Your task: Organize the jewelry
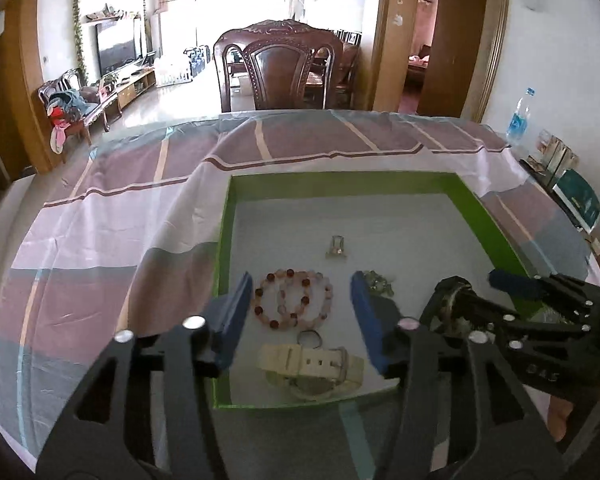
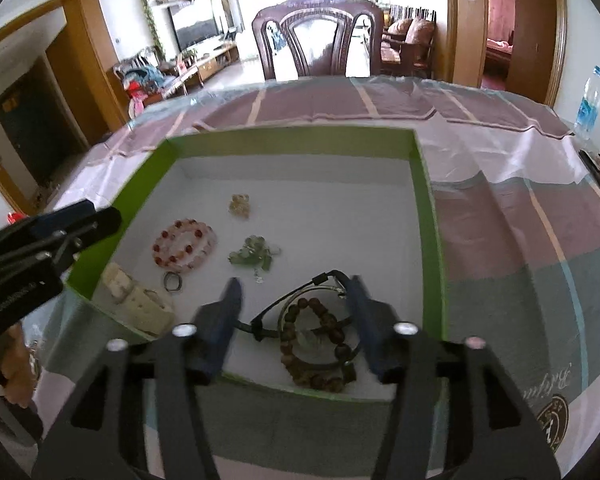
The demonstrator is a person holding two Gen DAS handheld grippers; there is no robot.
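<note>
both grippers (image 1: 300, 312) (image 2: 296, 312) gape over the green tray (image 1: 224, 248); pink bracelet (image 1: 294, 298) inside.

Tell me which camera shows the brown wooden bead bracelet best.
The right wrist view: the brown wooden bead bracelet lies in plain sight between the right gripper fingers, inside the green box. In the left wrist view the right gripper covers that spot, so the bracelet is almost wholly hidden.

Inside one green-walled box (image 2: 428, 216) are counted: one pink-and-red bead bracelet (image 2: 184, 244), one brown wooden bead bracelet (image 2: 324, 354), one cream watch (image 2: 140, 304), one green stone piece (image 2: 252, 258), one ring (image 2: 173, 281) (dark), and one small gold trinket (image 2: 239, 204).
</note>
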